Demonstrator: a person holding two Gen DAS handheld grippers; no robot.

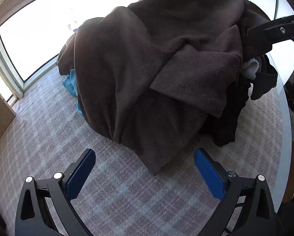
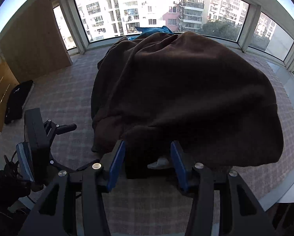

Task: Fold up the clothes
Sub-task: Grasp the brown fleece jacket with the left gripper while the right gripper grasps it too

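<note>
Heaped on plaid-covered round tabletop [image 1: 127, 196]: large dark brown fleece garment [image 1: 147, 68]. At nine o'clock, teal cloth [image 1: 70, 82] peeking out. Left hand-held gripper [image 1: 145, 157] spread apart, empty. Right hand-held gripper [image 2: 148, 147] parted, pads straddling garment hem.

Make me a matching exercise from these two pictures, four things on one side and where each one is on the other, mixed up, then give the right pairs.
Things:
1 brown garment
2 blue garment
3 white cloth
4 left gripper

Places:
A open over the checked cover
B peeking out under the pile's left edge
C draped over the top of the pile
D between the right gripper's open jaws

Pairs: 1-C, 2-B, 3-D, 4-A
</note>
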